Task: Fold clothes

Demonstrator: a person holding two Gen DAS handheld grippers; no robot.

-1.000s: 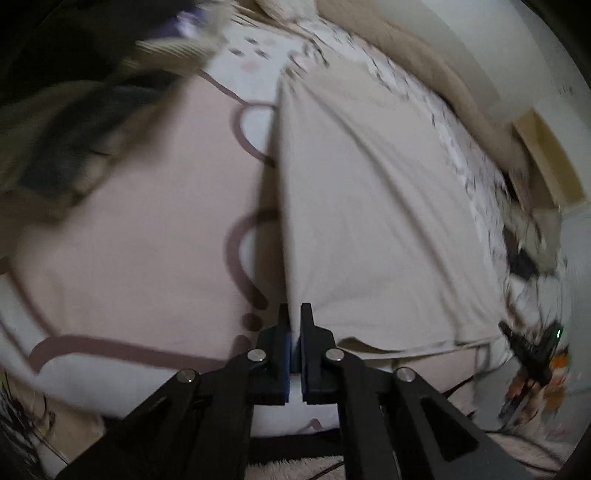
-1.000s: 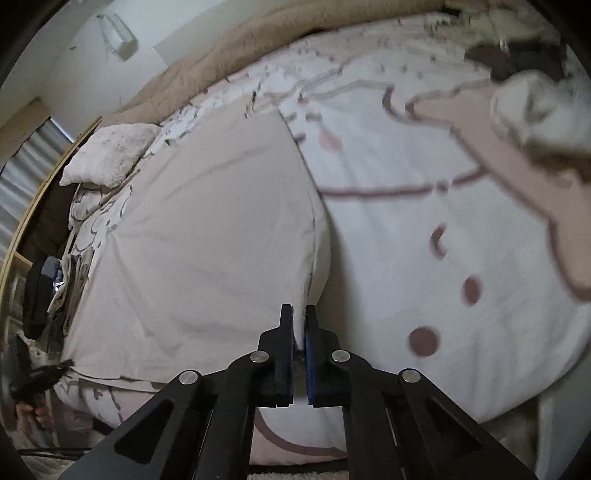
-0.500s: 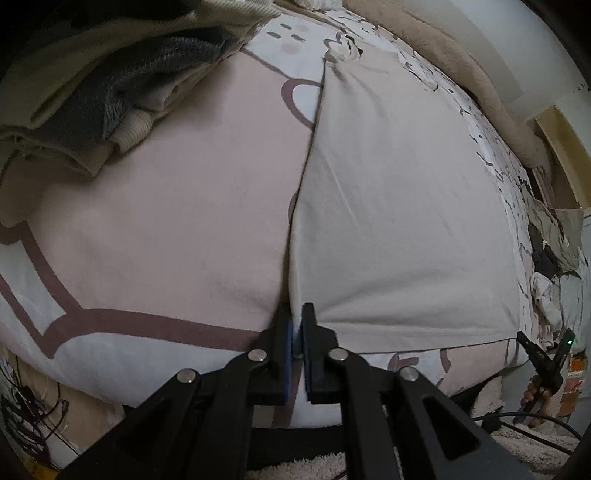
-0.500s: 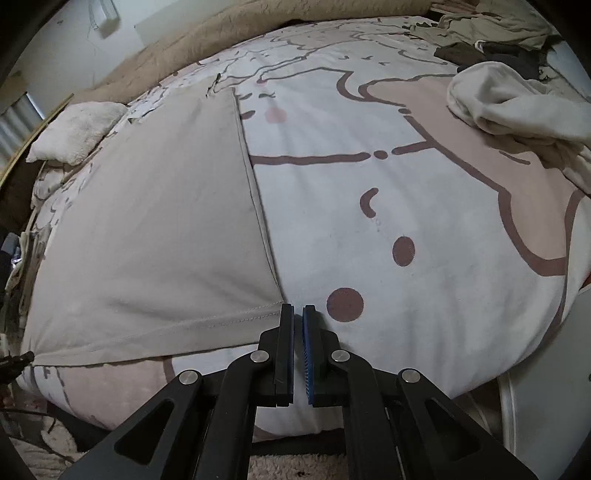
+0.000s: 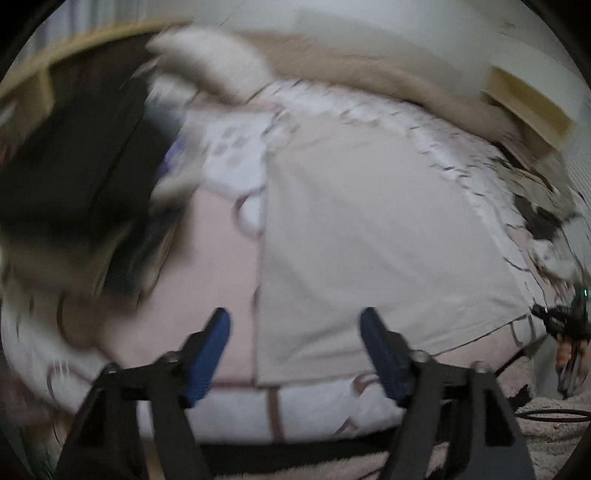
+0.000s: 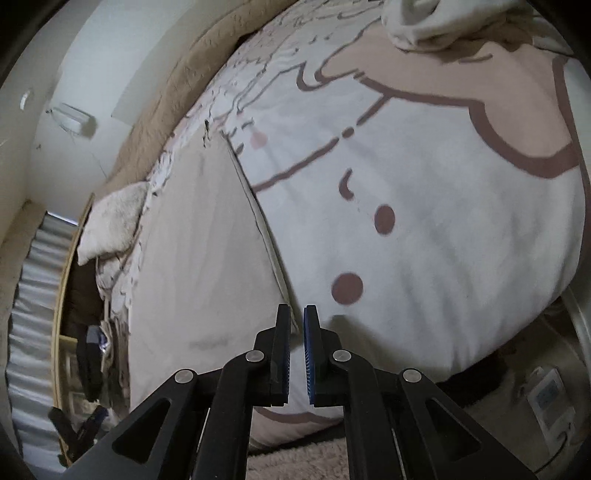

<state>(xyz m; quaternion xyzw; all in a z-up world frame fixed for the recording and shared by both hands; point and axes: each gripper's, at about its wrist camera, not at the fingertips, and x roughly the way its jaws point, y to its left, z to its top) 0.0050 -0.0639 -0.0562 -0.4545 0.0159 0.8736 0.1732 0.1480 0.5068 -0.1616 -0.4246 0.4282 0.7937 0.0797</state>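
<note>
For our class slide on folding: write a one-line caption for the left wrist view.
Open left gripper hovers over the near edge of a flat beige garment on the patterned bed cover.

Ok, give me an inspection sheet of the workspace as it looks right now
Surface: bed with a cartoon-print duvet.
Job's things: beige garment lying flat, folded, its edge running up the bed.
Clutter: pile of clothes at the far end; fluffy pillow beside the garment.
Grippers: left tool open wide above the garment's near edge, holding nothing; right tool with a narrow gap between its pads, nothing between them.
Cables: a dark cable on the rug.
Surroundings: white wall, brown blanket along it.
</note>
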